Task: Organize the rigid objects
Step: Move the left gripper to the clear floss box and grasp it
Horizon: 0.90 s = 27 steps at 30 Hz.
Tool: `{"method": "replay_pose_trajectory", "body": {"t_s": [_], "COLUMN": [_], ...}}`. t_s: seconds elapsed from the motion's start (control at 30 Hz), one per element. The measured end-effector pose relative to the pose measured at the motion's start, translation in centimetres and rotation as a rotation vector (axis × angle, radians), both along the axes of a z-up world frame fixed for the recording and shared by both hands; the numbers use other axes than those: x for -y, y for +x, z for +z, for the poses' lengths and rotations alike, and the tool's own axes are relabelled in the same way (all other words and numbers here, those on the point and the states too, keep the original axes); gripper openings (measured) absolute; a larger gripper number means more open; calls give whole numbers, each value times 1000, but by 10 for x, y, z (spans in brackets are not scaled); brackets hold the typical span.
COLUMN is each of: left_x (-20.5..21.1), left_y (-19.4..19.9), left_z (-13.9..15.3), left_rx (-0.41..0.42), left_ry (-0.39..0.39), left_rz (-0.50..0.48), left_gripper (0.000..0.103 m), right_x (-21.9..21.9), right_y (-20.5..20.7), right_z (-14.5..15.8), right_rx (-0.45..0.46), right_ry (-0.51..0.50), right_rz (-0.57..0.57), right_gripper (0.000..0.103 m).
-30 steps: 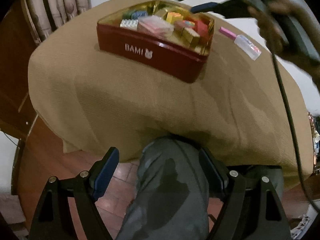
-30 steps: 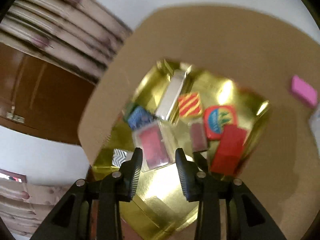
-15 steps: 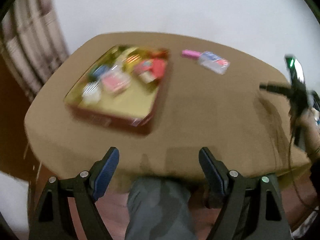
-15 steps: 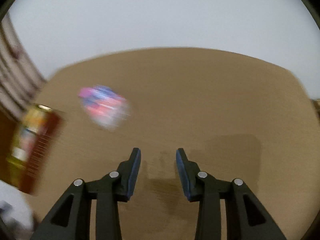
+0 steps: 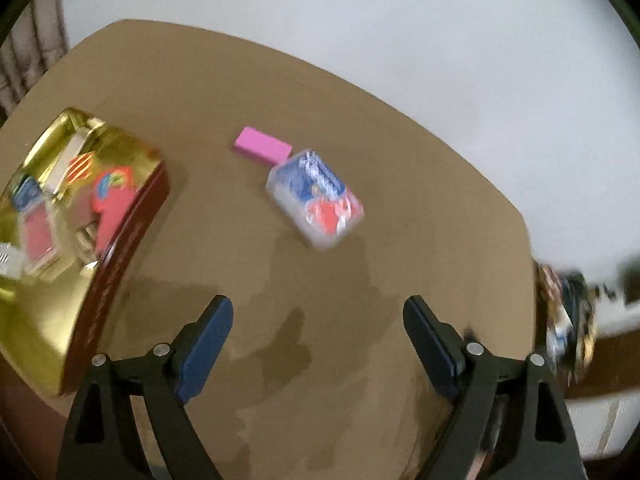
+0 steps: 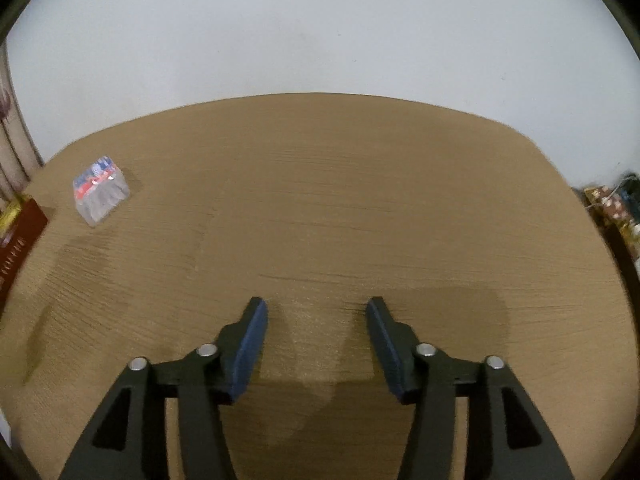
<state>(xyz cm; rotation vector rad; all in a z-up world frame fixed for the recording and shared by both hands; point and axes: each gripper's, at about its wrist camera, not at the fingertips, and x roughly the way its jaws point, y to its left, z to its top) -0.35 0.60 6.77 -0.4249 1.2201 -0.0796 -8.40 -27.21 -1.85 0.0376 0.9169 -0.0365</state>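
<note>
A red tin with a gold inside (image 5: 132, 236) sits at the left of the tan table and holds several small boxes. A clear plastic case with a blue and red card pack (image 5: 316, 198) lies on the table beyond my left gripper (image 5: 318, 328), with a pink block (image 5: 262, 148) touching its far end. My left gripper is wide open and empty above the table. My right gripper (image 6: 316, 316) is open and empty over bare table; the clear case (image 6: 100, 190) lies far to its left, next to the tin's edge (image 6: 18, 236).
The tan table (image 6: 360, 200) stands against a white wall. Cluttered items (image 5: 568, 320) sit past the table's right edge. A curtain (image 5: 24, 60) hangs at the far left.
Both grippers have swung from the tin toward the right. The left has risen over the table, nearer the clear case. The right left the tin and its jaws have opened wider.
</note>
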Motion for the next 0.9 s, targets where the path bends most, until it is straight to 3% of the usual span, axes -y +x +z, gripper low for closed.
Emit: {"method": "replay_pose_trajectory", "body": {"t_s": [0.07, 0.17, 0.33, 0.63, 0.7, 0.73, 0.77, 0.9], "left_x": [14, 28, 37, 49, 51, 54, 55, 51], "left_y": [32, 59, 79, 104, 107, 109, 111, 99], "left_z": [-13, -31, -45, -79, -84, -89, -93, -93], "left_rx": [-45, -114, -139, -244, -266, -281, -289, -264], "left_ry": [45, 48, 95, 121, 126, 132, 125, 121], "left_rz": [50, 101, 193, 298, 298, 281, 266, 249], "left_gripper": [84, 84, 84, 84, 78, 69, 66, 64], "right_x": [-5, 1, 30, 37, 41, 44, 44, 49], "right_y": [0, -1, -7, -11, -13, -15, -17, -22], "right_z": [-2, 0, 3, 11, 14, 15, 16, 20], "right_rx": [-3, 3, 41, 71, 75, 77, 79, 82], "right_ry": [4, 30, 190, 268, 277, 282, 284, 293], "right_rz": [19, 25, 24, 56, 57, 59, 58, 54], "right_gripper": [67, 68, 68, 68, 68, 68, 68, 68]}}
